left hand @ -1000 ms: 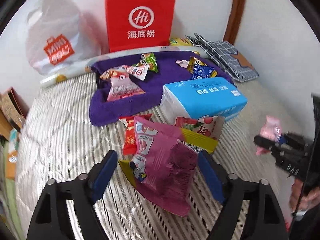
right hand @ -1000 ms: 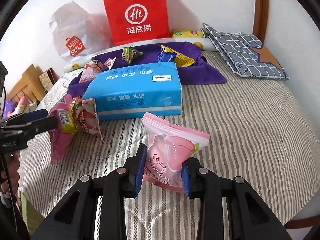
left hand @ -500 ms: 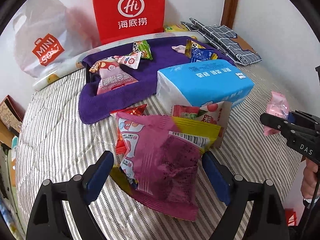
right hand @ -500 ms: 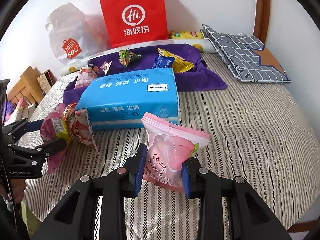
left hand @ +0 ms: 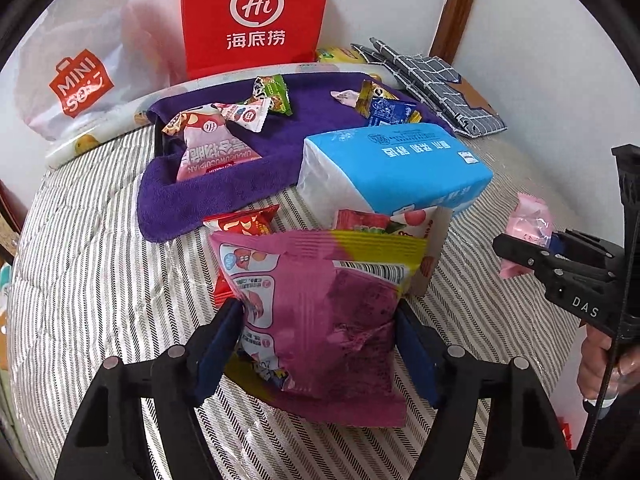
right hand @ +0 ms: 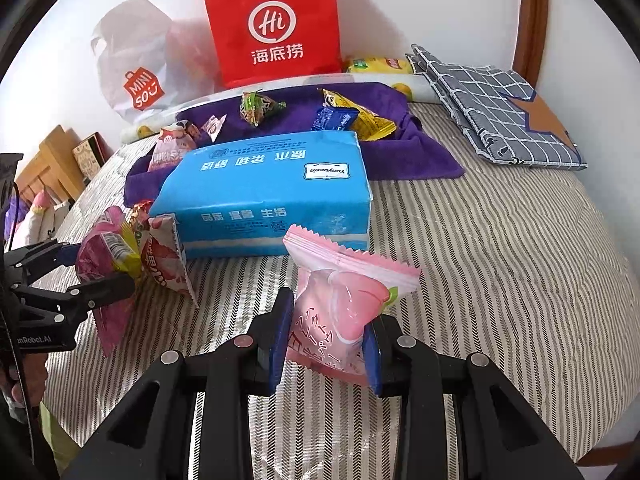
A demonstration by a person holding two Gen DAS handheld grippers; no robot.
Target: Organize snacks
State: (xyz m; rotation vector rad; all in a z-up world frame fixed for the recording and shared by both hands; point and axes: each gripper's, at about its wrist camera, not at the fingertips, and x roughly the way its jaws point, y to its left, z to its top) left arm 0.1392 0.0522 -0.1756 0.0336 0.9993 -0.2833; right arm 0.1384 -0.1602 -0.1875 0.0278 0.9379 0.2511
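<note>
Snacks roughly half sorted, judging by the spread: several small packets lying on the purple towel at the far end of the bed, among them a pink-and-white pouch, a green packet and a blue packet beside a yellow one. Four more on the near side of the blue tissue pack, probably yet to join them. Left tool clenched on a large magenta bag with a yellow band along the top, held upright over the striped cover, lower edge hanging loose and crumpled, barcode side facing the camera. Right tool pinching a small pale-pink packet with zigzag-cut ends and a round pink sweet visible through its clear front; held upright in front of the tissue pack and apart from it. Just behind the magenta bag, a red packet and a red-and-white strawberry packet, neither one gripped; cannot tell whether leaning on the tissue pack or merely beside it. Likely left to do: setting both held packets down with the others, then fetching those last two. All wrappers thin, glossy and puffy, so prone to slipping or creasing under a hard squeeze. Red paper bag and white shopping bag standing against the wall behind the towel, a grey checked cloth to the right.
</note>
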